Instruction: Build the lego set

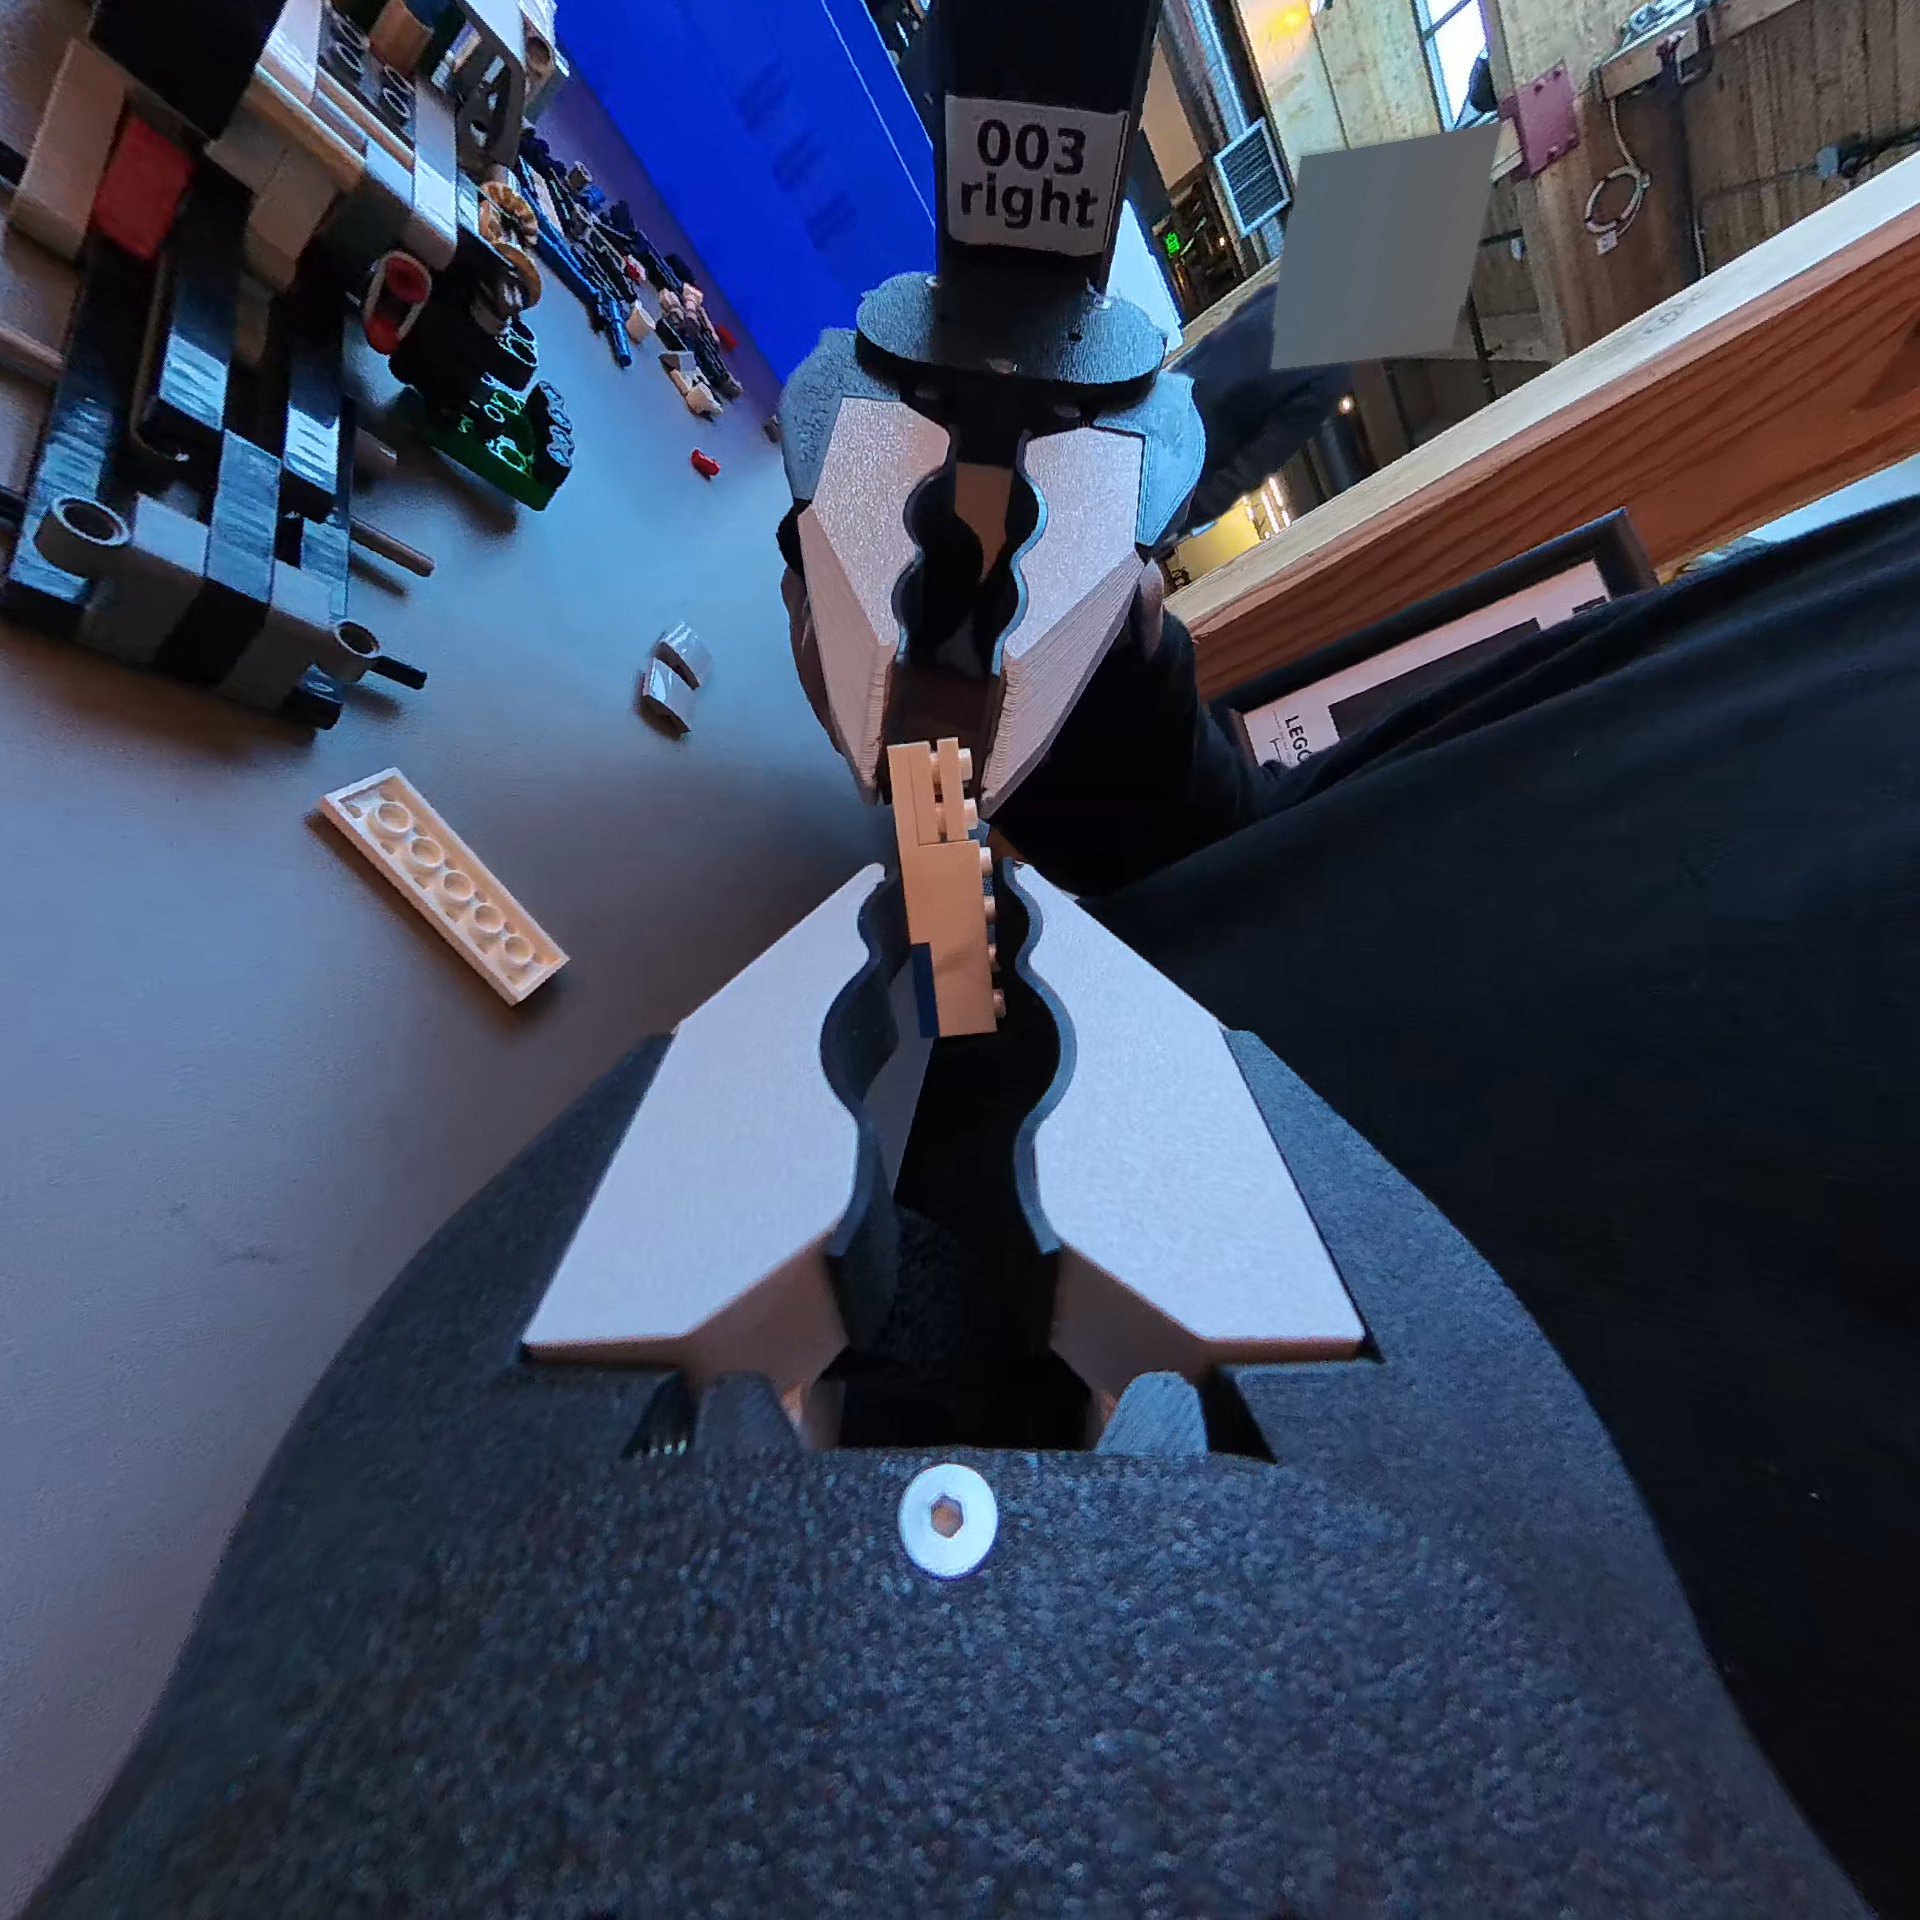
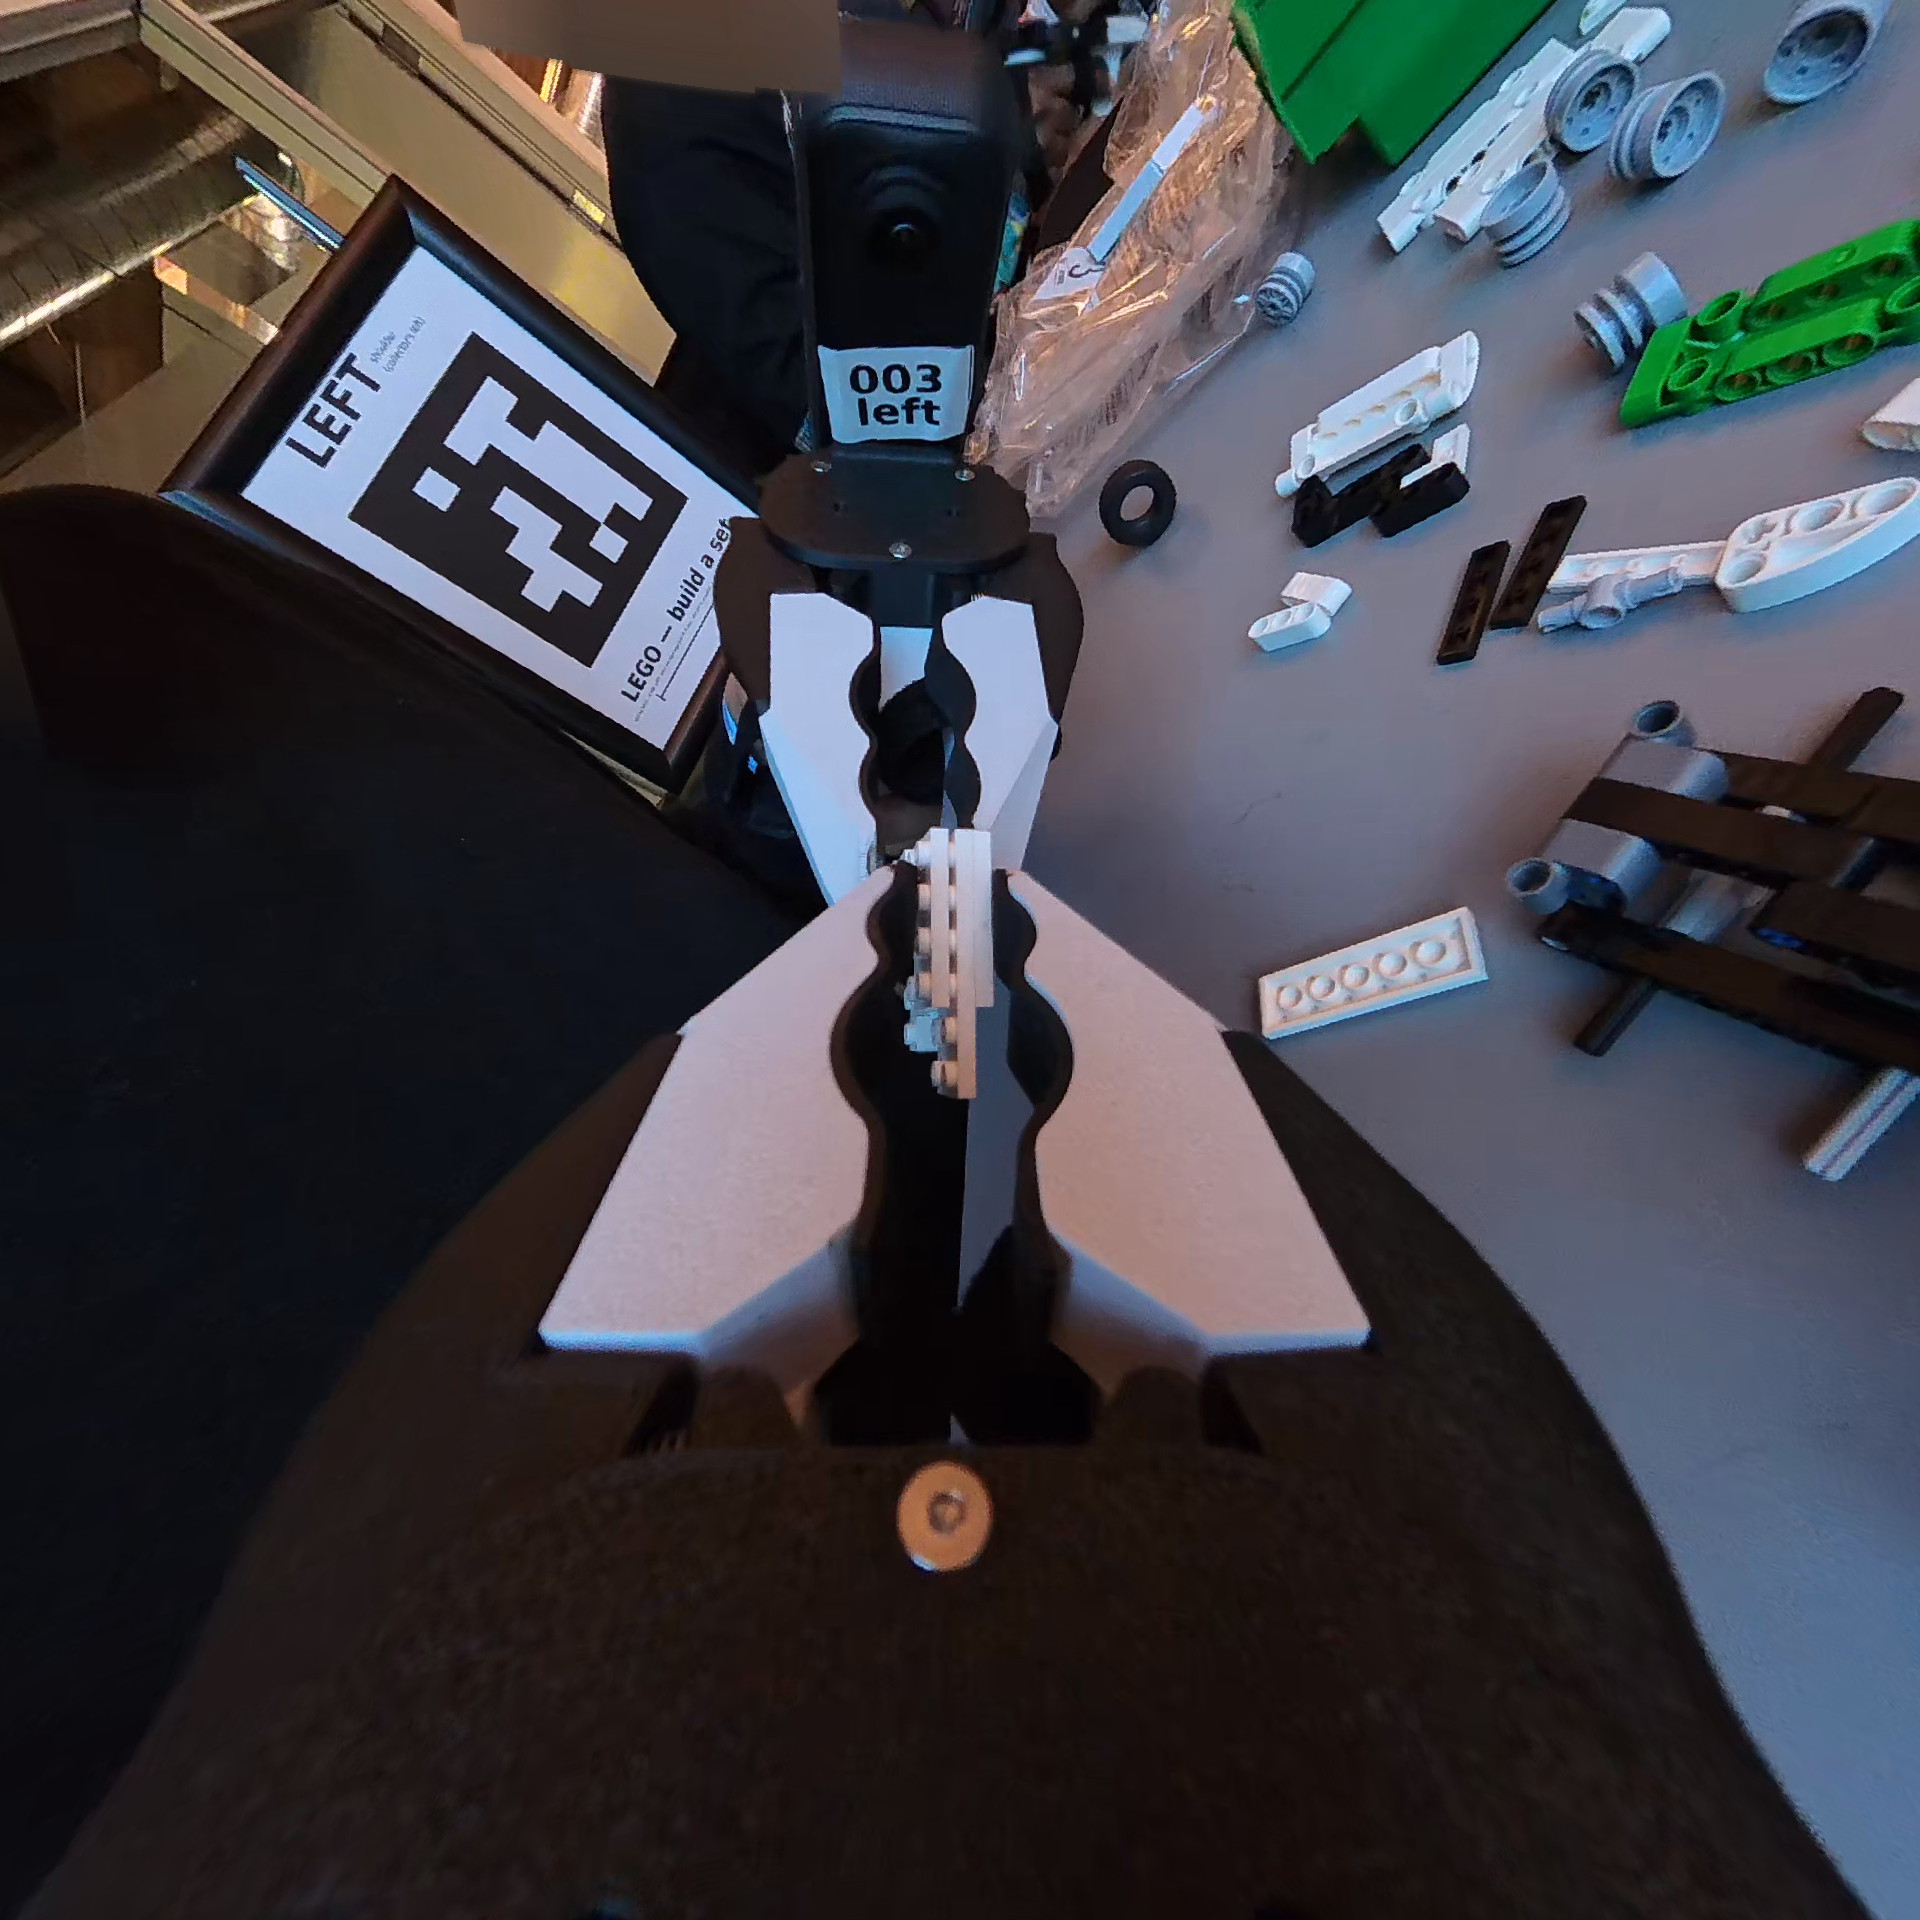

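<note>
A small stack of white lego plates [image 1: 943, 925] with a blue edge is held in the air between the two grippers, which face each other tip to tip. My left gripper [image 1: 943, 881] is shut on its lower end. My right gripper [image 1: 928, 792] comes in from above in the left wrist view and is shut on its upper, studded end. In the right wrist view the same white stack [image 2: 958, 966] sits edge-on in my right gripper [image 2: 945, 883], with the left gripper [image 2: 928, 860] closed on its far end.
A loose white plate [image 1: 442, 883] [image 2: 1371, 971] lies on the grey table beside a black and grey chassis [image 1: 187, 468] [image 2: 1745, 894]. Green beams [image 2: 1787, 322], grey wheels [image 2: 1631, 114], a plastic bag [image 2: 1132, 281] and a framed sign [image 2: 468, 499] surround the area. Black cloth [image 2: 312, 987] lies at the near edge. Only a small space, under 4 cm, lies between the two pairs of fingers.
</note>
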Available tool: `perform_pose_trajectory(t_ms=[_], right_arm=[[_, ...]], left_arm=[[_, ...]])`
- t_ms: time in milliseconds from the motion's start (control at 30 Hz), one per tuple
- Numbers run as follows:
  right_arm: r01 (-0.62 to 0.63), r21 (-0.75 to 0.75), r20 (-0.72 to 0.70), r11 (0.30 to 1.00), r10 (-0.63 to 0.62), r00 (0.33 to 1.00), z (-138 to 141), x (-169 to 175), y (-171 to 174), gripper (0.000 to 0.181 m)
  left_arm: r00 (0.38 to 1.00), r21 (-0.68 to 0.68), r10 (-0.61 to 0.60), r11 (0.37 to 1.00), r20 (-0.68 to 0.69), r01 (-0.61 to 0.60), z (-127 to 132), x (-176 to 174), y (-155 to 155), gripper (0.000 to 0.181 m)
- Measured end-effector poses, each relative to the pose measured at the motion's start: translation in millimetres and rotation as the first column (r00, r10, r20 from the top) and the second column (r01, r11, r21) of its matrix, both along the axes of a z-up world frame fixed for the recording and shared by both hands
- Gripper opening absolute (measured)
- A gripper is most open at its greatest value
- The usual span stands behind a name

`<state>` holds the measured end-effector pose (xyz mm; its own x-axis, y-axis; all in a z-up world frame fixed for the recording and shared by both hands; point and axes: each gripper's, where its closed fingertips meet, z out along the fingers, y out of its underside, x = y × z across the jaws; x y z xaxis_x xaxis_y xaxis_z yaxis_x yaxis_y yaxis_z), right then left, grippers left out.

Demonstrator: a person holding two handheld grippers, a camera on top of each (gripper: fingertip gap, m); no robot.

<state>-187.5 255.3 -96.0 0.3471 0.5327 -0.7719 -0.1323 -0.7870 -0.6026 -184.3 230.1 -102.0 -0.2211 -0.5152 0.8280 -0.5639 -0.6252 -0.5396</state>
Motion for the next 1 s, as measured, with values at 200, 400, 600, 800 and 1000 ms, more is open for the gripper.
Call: perform_pose_trajectory(t_ms=[200, 400, 600, 800, 1000], right_arm=[[0.038, -0.022, -0.026, 0.999, -0.038, 0.999, -4.6, 0.8, 1.3, 0.013], [0.011, -0.035, -0.016, 0.999, -0.012, 1.0, -14.1, 2.7, -4.0, 0.012], [-0.068, -0.008, 0.049, 0.998, 0.069, 0.996, -20.1, 0.7, -9.0, 0.016], [-0.084, -0.027, 0.04, 0.996, 0.085, 0.996, -13.4, 1.0, -5.4, 0.021], [-0.105, -0.049, 0.028, 0.993, 0.106, 0.994, -13.5, -7.1, -5.2, 0.02]], left_arm=[[1.0, -0.008, -0.015, 1.0, -0.018, 0.014, -5.3, 0.5, 0.2, 0.014], [0.997, 0.018, -0.069, 0.997, -0.039, 0.07, -15.8, 1.5, -4.7, 0.014], [0.992, 0.085, -0.108, 0.99, -0.063, 0.113, -21.1, -2.3, -9.9, 0.014], [0.996, 0.022, -0.072, 0.997, -0.043, 0.073, -15.7, -1.8, -6.3, 0.014], [0.997, 0.031, -0.067, 0.997, -0.024, 0.068, -12.8, 0.5, -9.3, 0.014]])
